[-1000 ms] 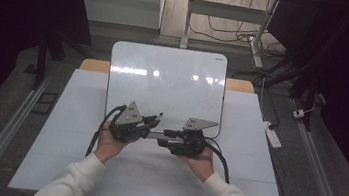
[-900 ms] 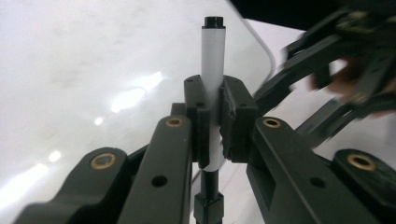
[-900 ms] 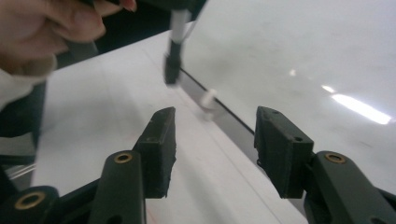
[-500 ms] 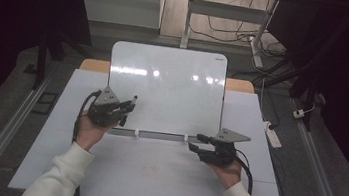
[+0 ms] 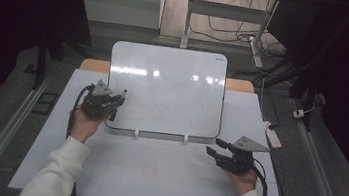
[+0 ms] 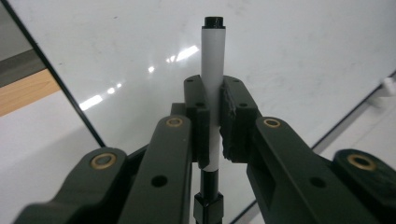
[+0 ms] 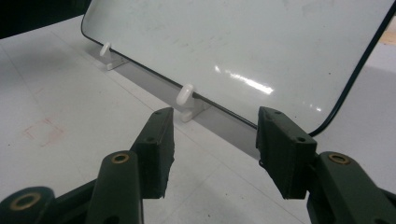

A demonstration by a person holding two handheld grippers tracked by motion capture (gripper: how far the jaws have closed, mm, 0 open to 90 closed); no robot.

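High view: my left gripper (image 5: 114, 101) clamps a white marker (image 6: 213, 88) at the whiteboard's (image 5: 173, 90) lower-left corner. My right gripper (image 5: 217, 148), jaws apart after just opening and holding nothing, hovers over the table (image 5: 118, 171) near the board's lower-right corner.
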